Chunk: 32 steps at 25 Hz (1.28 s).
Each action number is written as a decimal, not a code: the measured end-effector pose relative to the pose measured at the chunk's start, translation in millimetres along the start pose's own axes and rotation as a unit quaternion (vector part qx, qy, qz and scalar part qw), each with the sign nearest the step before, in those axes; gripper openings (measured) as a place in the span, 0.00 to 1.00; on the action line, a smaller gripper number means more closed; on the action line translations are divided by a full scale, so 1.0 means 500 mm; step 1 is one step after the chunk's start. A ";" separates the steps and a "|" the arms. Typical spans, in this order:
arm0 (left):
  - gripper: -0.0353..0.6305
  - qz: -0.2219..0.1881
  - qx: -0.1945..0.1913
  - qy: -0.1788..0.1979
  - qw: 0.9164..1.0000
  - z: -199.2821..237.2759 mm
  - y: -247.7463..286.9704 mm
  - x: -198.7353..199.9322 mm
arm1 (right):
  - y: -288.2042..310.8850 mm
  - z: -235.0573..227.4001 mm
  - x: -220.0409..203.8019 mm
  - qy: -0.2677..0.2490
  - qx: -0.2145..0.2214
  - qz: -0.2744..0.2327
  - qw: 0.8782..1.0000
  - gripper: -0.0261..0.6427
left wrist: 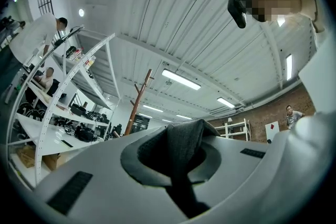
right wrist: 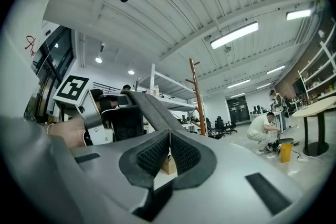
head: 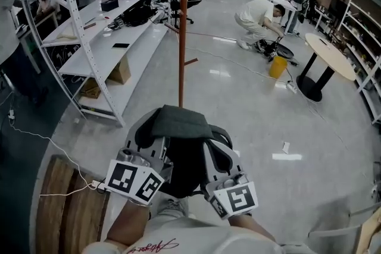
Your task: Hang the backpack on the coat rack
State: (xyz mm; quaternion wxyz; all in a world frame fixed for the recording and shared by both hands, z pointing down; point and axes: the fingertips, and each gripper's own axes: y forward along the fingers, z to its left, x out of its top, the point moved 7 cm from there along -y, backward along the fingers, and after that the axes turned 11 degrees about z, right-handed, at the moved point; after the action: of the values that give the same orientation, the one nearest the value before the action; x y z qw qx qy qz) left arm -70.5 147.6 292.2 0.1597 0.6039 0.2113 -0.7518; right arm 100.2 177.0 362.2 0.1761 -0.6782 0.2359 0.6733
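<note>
Left gripper (head: 158, 144), right gripper (head: 215, 150) on backpack (head: 178, 121)

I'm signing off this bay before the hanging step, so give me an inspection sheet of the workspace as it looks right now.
Surface: glossy grey floor.
Job's things: dark backpack held up before the person; brown coat rack upright beyond it, not touching.
Clutter: cardboard box under the white shelving; yellow bucket near the round table.
Grippers: left hand-held gripper shut on backpack fabric; right hand-held gripper shut on a backpack strap.
Cables: white cable trails over the floor at left.
Surroundings: a crouching person beyond the rack.
</note>
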 end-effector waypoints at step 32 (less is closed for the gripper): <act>0.11 0.034 -0.060 0.002 0.998 0.346 0.503 0.016 | 0.517 -0.274 0.071 0.021 -0.046 -0.005 0.999 0.06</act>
State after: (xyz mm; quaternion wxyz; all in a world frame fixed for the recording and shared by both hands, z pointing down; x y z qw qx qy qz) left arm -92.9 -156.8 284.2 0.2209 0.6013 0.2359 -0.7307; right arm 69.2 -116.0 351.3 0.1432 -0.7010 0.2045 0.6680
